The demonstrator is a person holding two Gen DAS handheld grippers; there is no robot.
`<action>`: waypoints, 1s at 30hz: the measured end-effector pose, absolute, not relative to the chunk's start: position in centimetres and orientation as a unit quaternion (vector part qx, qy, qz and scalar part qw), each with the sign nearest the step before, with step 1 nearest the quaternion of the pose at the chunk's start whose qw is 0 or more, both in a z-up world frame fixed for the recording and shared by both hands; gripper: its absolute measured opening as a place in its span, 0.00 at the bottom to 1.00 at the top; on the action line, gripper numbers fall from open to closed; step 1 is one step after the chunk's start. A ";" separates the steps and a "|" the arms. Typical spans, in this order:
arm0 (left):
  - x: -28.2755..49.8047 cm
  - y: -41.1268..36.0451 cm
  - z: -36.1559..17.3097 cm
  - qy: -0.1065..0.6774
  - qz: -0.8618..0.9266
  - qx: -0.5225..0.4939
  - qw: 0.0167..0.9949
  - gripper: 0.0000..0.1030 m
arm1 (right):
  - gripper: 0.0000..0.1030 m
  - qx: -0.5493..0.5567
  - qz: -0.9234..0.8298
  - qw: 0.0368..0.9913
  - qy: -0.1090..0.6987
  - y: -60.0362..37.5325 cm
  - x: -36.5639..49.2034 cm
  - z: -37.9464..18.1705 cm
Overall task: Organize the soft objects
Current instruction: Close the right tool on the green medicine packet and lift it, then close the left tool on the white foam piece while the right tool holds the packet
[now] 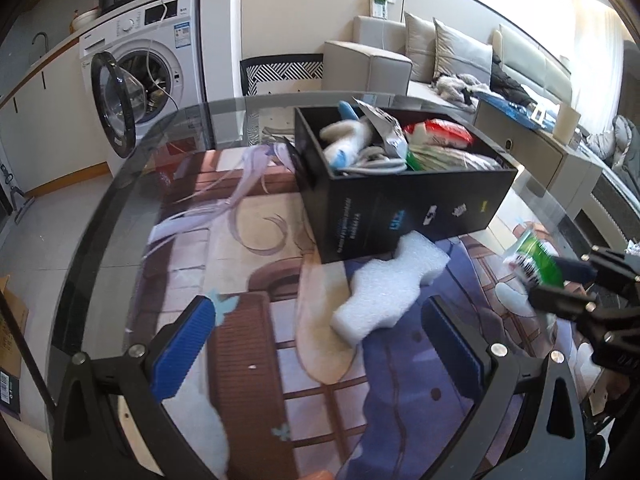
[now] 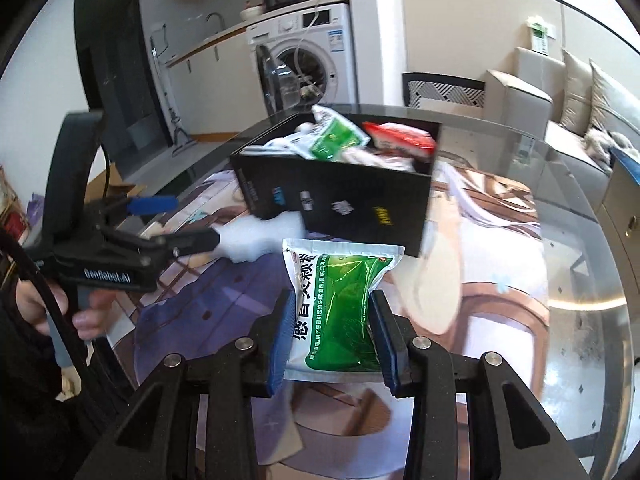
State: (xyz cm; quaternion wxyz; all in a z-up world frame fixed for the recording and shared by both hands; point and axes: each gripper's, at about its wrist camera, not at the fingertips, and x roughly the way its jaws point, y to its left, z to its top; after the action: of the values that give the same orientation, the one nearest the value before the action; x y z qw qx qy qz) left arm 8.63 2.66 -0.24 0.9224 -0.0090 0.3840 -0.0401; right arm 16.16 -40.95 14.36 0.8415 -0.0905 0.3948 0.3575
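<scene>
A black box [image 1: 404, 208] [image 2: 340, 204] stands on the glass table, filled with a white plush toy [image 1: 352, 140], a red packet [image 1: 440, 132] [image 2: 400, 136] and green packets [image 2: 336, 136]. A white foam block [image 1: 388, 288] [image 2: 260, 240] lies on the table in front of the box. My left gripper [image 1: 320, 336] [image 2: 176, 220] is open and empty, just short of the foam. My right gripper [image 2: 332, 328] [image 1: 560, 280] is shut on a green and white packet [image 2: 340, 304] [image 1: 532, 260] and holds it above the table near the box.
The round glass table [image 1: 120, 200] covers a printed anime mat [image 2: 480, 280]. A washing machine [image 1: 140, 80] with its door open stands behind, a patterned chair [image 1: 280, 72] at the far edge, and a sofa [image 1: 460, 60] to the right.
</scene>
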 end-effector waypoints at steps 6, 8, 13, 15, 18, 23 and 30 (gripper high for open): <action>9.8 1.1 -0.8 0.401 -0.038 0.006 0.915 1.00 | 0.37 -0.073 0.349 0.848 0.392 -41.8 16.6 14.6; 10.1 0.8 -0.9 0.404 -0.038 0.008 0.914 1.00 | 0.37 -0.070 0.351 0.848 0.392 -42.0 16.7 14.5; 10.8 0.0 -1.5 0.420 -0.031 0.009 0.907 1.00 | 0.37 -0.056 0.359 0.844 0.396 -42.0 16.9 14.0; 11.1 -0.3 -1.7 0.423 -0.029 0.010 0.906 1.00 | 0.37 -0.057 0.360 0.843 0.397 -41.9 17.0 13.7; 11.3 -0.8 -2.0 0.425 -0.019 0.019 0.905 1.00 | 0.37 -0.046 0.358 0.842 0.401 -42.5 17.4 13.5; 11.6 -1.1 -2.3 0.429 -0.018 0.017 0.903 0.99 | 0.37 -0.026 0.354 0.844 0.403 -43.5 18.0 13.4; 11.6 -1.5 -2.4 0.426 -0.022 0.015 0.904 0.87 | 0.37 -0.029 0.342 0.848 0.404 -43.9 17.9 13.2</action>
State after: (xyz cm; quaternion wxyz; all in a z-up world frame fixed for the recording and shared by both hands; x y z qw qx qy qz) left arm 11.64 -1.50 -2.39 0.9044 0.0153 0.4258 -0.0219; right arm 17.91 -43.88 13.17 0.8478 -0.0285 0.4043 0.3421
